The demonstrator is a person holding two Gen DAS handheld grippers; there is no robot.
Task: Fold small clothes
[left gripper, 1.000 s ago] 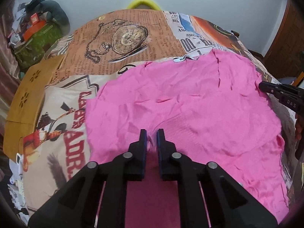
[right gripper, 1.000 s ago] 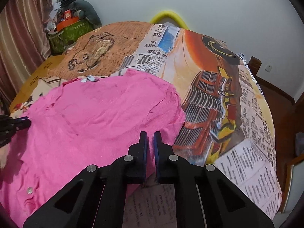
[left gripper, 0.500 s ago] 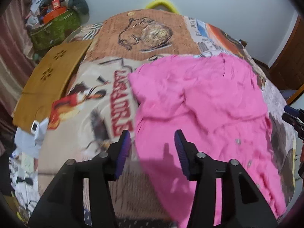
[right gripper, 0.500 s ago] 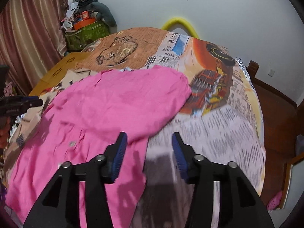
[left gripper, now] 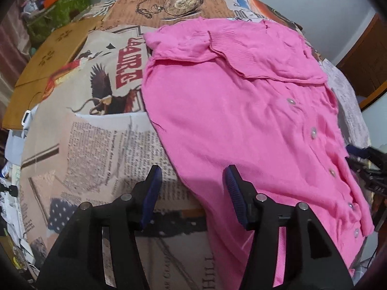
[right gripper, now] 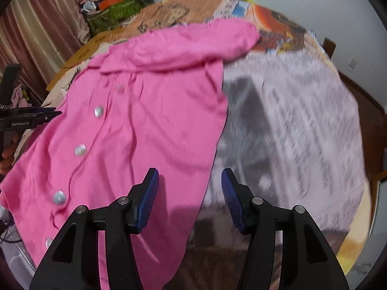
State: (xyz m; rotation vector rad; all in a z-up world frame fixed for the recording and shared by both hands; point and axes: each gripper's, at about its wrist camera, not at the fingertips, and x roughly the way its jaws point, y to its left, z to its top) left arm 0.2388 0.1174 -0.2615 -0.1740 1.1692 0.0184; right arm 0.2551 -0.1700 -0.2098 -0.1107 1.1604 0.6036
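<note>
both tools spread, empty: left tool (left gripper: 191, 188), right tool (right gripper: 189, 188); pink cardigan (left gripper: 237, 120) lengthwise, folded end far.

Both grippers (left gripper: 192, 183) (right gripper: 190, 186) are black with silver screws and ribbed blue pads.

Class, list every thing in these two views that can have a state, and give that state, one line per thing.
Cardigan: lying on the bed, buttoned, both sleeves folded across the top, held by neither gripper.
Left gripper: open, empty, over the cardigan's left edge.
Right gripper: open, empty, over the cardigan's right edge.
Bedspread: spread out, under the cardigan.
</note>
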